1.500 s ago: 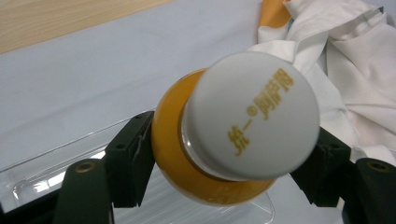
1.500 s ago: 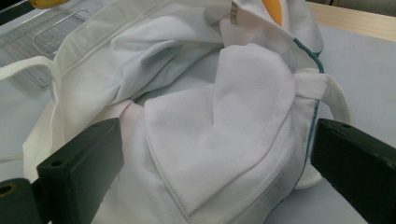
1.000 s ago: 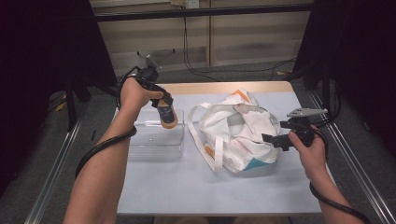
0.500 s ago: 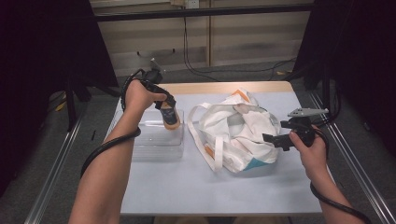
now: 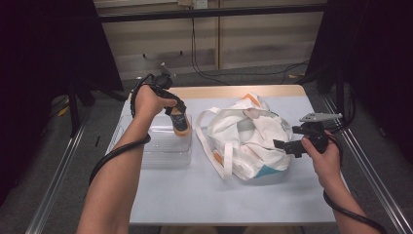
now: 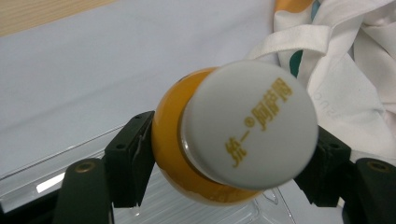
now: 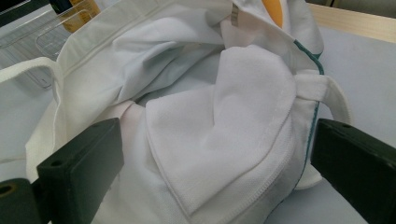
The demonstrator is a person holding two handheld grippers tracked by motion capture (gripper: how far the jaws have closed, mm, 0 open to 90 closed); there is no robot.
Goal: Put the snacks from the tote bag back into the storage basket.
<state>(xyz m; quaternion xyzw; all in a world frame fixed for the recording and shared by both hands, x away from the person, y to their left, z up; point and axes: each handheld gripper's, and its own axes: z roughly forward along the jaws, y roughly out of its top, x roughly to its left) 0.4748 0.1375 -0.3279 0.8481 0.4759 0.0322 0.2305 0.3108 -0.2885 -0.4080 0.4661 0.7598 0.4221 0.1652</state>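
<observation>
A person is working at a pale table (image 5: 204,195) with a gripper in each hand. The left gripper (image 5: 179,119) is clamping a small orange bottle (image 6: 177,154) with a white cap (image 6: 250,123), holding it over a clear plastic container (image 5: 163,146) near the table's left side. The right gripper (image 5: 282,145) is sitting at the right edge of a crumpled white cloth bag (image 5: 243,139), its jaws spread wide on either side of a fold of fabric without pinching it.

Overhead forward-down; two close tongs-mounted views.
</observation>
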